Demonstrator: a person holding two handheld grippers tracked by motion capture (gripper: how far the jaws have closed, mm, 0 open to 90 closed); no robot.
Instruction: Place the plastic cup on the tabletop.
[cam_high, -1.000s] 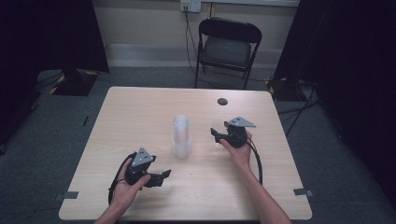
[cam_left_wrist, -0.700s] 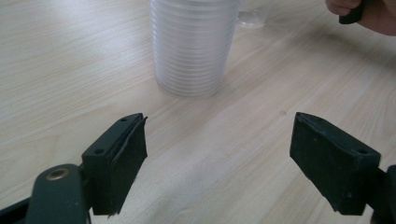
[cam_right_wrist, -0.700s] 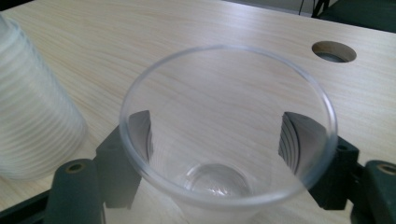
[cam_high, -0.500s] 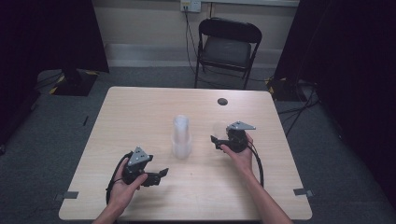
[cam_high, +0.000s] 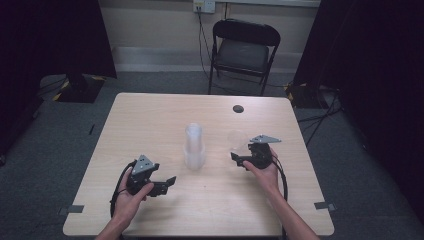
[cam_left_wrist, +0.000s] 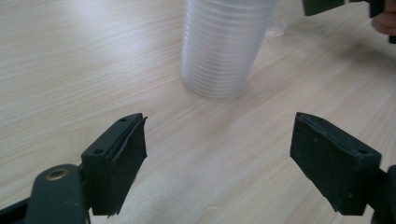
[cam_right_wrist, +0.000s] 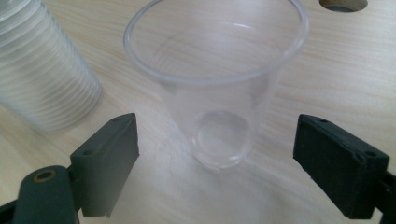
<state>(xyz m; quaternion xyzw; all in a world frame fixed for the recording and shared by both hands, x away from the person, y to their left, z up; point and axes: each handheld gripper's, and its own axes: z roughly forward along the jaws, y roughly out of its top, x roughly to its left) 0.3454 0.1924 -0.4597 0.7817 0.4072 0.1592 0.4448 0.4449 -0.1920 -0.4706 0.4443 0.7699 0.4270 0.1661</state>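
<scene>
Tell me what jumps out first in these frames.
A tall stack of clear cups stands upside down at the middle of the wooden table. Just right of it a single clear cup stands upright on its base, between the jaws of the right gripper, which have just been opening and stand clear of its sides. The left gripper sits open near the table's near edge, pointing at the stack.

Single clear plastic cup (cam_right_wrist: 215, 88) stands upright, mouth up and empty, on the bench (cam_high: 150, 120), just right of the tall upright stack of nested clear cups (cam_high: 194, 146), the two near each other but apart.
</scene>
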